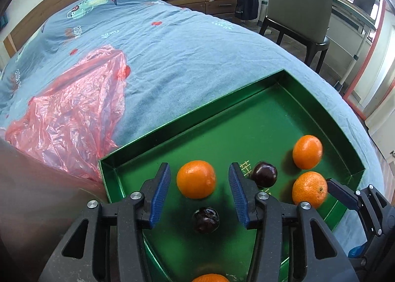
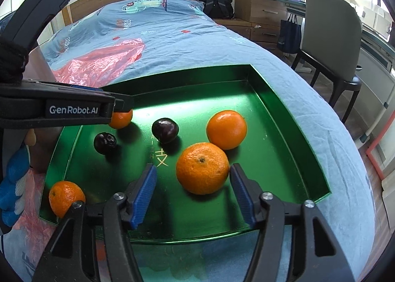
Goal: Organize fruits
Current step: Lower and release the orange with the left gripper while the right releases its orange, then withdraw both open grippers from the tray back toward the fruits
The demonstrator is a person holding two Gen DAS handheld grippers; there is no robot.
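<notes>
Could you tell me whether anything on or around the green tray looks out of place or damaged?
Nothing looks damaged or spilled. The oranges, such as the nearest one, and two dark plums sit loosely mixed in the green tray, not grouped by kind. A crumpled red plastic bag lies on the bed beside it.

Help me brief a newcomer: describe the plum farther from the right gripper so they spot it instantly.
Find the green tray on the bed. Two dark plums lie among oranges; take the left plum, below the left gripper, showing a puckered stem dimple, unlike the smooth plum.
</notes>
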